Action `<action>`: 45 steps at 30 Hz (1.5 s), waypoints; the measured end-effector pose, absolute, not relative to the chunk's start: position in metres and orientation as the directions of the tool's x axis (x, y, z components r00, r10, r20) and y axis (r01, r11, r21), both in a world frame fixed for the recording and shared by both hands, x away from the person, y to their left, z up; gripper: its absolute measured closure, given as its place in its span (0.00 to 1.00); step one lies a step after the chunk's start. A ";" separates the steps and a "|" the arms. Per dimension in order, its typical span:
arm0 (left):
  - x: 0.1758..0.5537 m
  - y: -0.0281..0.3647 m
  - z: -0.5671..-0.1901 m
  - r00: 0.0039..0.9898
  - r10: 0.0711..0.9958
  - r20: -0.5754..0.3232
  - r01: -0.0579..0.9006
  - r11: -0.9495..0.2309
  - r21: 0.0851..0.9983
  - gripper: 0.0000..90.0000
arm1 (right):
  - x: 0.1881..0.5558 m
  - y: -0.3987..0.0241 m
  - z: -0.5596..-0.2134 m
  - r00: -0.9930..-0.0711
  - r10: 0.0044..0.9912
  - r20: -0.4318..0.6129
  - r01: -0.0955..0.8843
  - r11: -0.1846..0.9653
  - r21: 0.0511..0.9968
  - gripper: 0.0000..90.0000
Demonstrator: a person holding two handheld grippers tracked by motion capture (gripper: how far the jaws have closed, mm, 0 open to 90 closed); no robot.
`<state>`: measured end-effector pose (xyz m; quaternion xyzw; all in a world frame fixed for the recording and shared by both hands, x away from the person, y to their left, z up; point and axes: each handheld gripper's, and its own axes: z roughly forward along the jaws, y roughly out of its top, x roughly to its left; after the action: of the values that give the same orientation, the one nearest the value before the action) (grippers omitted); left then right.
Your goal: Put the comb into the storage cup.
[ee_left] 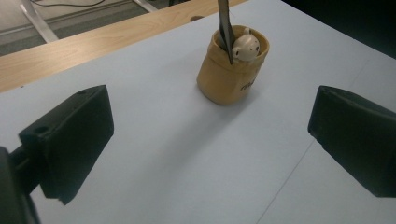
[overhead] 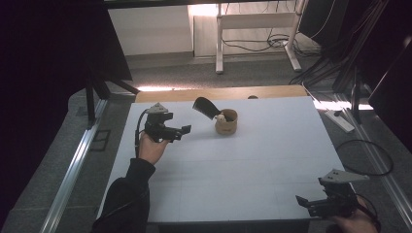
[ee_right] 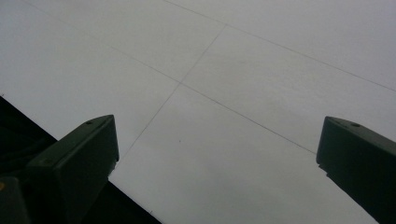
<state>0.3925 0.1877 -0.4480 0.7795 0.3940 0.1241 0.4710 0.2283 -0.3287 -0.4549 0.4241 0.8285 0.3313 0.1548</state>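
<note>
Left gripper view: left gripper [ee_left: 210,140] had jaws wide, tan cup [ee_left: 232,65] dead ahead between them, likely lined up for grasp; right gripper [ee_right: 219,172] jaws wide too, idle.

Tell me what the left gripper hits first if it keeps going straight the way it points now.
Most likely the tan cup holding a black tool and a small white figure. The left gripper has open jaws framing it, with bare table between; depth is uncertain.

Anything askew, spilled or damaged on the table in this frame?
Nothing spilled or broken. The tan cup stands upright, though its soft wall looks slightly slumped, with a black tool leaning out leftward and a small white figure at its rim.
</note>
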 end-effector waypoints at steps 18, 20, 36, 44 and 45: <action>0.374 0.195 -0.459 0.652 0.738 -0.174 0.511 -0.258 0.820 0.00 | 0.227 -0.328 -0.455 -0.596 0.803 0.014 0.590 0.426 0.686 0.00; 0.371 0.196 -0.460 0.650 0.739 -0.177 0.516 -0.258 0.817 0.00 | 0.227 -0.328 -0.454 -0.595 0.804 0.014 0.590 0.425 0.687 0.00; 0.347 0.200 -0.460 0.652 0.744 -0.145 0.502 -0.281 0.818 0.00 | 0.227 -0.329 -0.454 -0.595 0.804 0.019 0.589 0.419 0.691 0.00; 0.332 0.202 -0.459 0.650 0.745 -0.151 0.497 -0.267 0.826 0.00 | 0.227 -0.329 -0.454 -0.588 0.809 0.021 0.592 0.413 0.692 0.00; 0.330 0.202 -0.459 0.653 0.742 -0.150 0.495 -0.268 0.827 0.00 | 0.227 -0.329 -0.454 -0.588 0.809 0.022 0.592 0.412 0.692 0.00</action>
<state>0.3302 0.2023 -0.4588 0.7846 0.3942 0.1348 0.4591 0.2275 -0.3294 -0.4542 0.4247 0.8248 0.3370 0.1604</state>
